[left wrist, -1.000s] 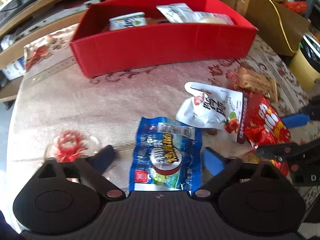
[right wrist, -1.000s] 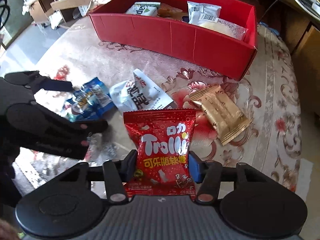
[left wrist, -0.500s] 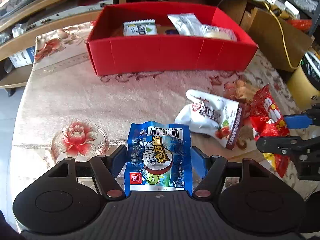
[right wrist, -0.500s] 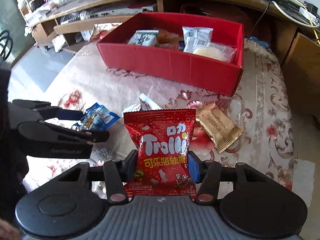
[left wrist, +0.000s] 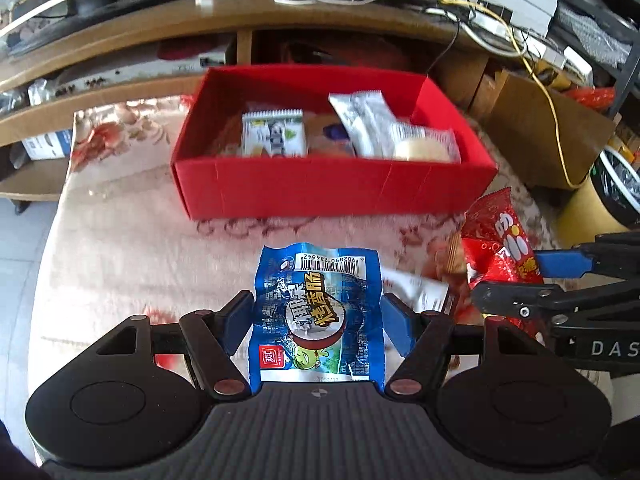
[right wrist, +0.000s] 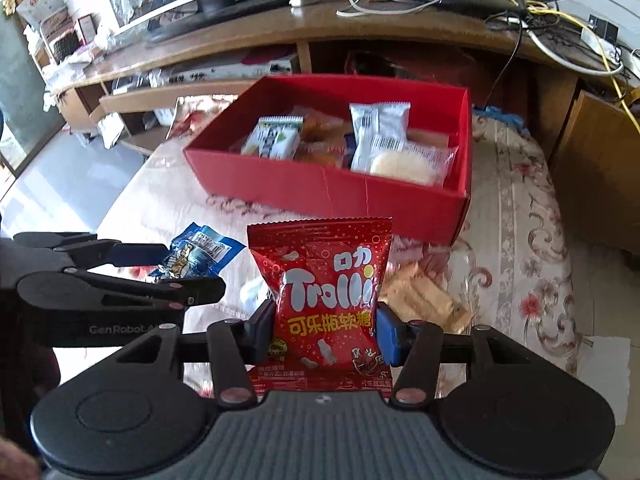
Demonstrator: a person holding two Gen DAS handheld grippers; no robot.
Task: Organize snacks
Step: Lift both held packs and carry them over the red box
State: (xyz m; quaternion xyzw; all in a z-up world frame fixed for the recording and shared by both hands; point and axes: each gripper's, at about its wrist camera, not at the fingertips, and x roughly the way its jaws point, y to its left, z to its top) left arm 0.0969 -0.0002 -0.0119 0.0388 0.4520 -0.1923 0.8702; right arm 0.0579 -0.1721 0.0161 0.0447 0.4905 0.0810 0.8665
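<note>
A floral tablecloth (right wrist: 516, 216) is spread beneath the red box (left wrist: 332, 190), backed by a wooden shelf unit (left wrist: 240, 20) strewn with cables. A blue packet (left wrist: 318, 320) is clamped in the left gripper (left wrist: 318, 318), a red Trolli bag (right wrist: 322, 304) in the right gripper (right wrist: 322, 330).

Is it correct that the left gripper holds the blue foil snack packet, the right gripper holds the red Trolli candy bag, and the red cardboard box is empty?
Not quite: the red cardboard box already holds several snack packets, as the right wrist view shows. The rest is correct.

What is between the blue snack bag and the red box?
Only bare flowered tablecloth. In the left wrist view, nothing sits between the blue snack bag, held by the left hand-held gripper, and the red box.
</note>
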